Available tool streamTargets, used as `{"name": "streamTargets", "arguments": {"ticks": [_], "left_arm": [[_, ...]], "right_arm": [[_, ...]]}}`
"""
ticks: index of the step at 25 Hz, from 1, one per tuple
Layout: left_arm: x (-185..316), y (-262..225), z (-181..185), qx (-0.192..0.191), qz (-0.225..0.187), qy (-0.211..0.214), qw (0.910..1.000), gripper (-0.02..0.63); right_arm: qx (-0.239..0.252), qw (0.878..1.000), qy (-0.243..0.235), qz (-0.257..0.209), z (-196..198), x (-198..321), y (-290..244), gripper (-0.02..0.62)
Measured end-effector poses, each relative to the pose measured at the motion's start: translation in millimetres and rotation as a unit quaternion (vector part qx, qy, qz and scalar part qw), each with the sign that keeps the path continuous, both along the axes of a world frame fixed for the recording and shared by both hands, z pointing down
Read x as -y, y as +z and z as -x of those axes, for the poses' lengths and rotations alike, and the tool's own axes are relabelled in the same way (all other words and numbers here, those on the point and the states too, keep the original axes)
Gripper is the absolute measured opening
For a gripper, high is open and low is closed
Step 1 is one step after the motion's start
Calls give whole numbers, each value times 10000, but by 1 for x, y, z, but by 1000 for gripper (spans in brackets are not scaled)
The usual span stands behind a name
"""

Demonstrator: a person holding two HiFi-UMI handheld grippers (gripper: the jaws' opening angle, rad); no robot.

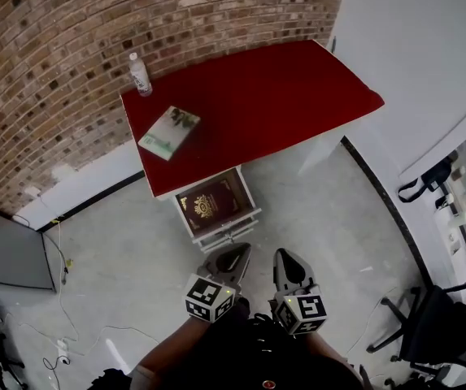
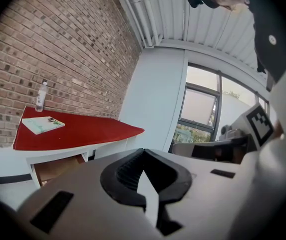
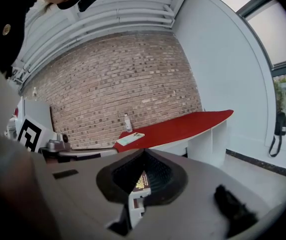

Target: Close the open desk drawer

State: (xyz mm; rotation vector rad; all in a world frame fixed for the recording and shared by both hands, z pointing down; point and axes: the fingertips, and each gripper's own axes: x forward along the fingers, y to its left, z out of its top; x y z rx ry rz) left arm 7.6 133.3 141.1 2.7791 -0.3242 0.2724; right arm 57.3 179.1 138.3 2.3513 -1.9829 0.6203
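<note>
Firstly, head view: white desk drawer [image 1: 221, 233] stands pulled out from under the front edge of the red-topped white desk [image 1: 281, 96], which sits against the brick wall [image 1: 70, 23]. Inside the drawer lies a dark maroon book [image 1: 210, 202] w/ gold emblem, flat, cover up. On the desk top: clear plastic bottle [image 1: 140, 74] upright at the back-left corner, green-white booklet [image 1: 170, 132] lying near it. Left gripper [image 1: 231, 258] and right gripper [image 1: 288, 266] are held side by side close to the person's body, tips aimed toward the drawer, neither touching it.

Left gripper view: jaw tips meet, nothing betw. them. The gripper points past the desk's right end toward wall and window.

Right gripper view: jaw tips also together, empty. Through the slot below the tips show the maroon book and the drawer's white front, so this gripper is lined up w/ the drawer, apart from it.
</note>
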Motion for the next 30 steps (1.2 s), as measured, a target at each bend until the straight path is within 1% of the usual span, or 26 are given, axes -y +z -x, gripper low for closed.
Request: {"name": "streamTargets", "arguments": {"ticks": [4,8,10,13,15,17,19,25,27,30], "left_arm": [[17,6,-7,-3,14,-106,9999,9],[27,11,-9,17,29,-224,9997,9],[30,15,-8,70,70,-311,9995,9],[29,16,-1,118,123,-479,9987,9],[31,17,3,152,146,-633,9978,9],[37,19,3,184,159,-811,9964,9],[45,19,2,215,102,-947,9952,9],[63,12,-6,261,-26,-1324,9908,9],[69,15,-6,317,-13,-1389,9898,9],[72,26,-5,384,78,-1447,9887,9]], "right_arm": [[26,9999,-133,-31,-7,19,3,6],[-72,9997,-232,94,-12,32,11,6],[-17,9994,-335,123,-12,38,15,6],[-25,9987,-479,185,-14,43,15,6],[21,9982,-584,163,-15,50,14,6],[-20,9972,-703,236,-19,57,15,6],[-57,9960,-842,291,-22,65,14,6],[26,9899,-1396,265,-25,88,11,6],[24,9886,-1482,265,-28,97,13,6],[87,9883,-1489,320,-33,104,21,6]]}}
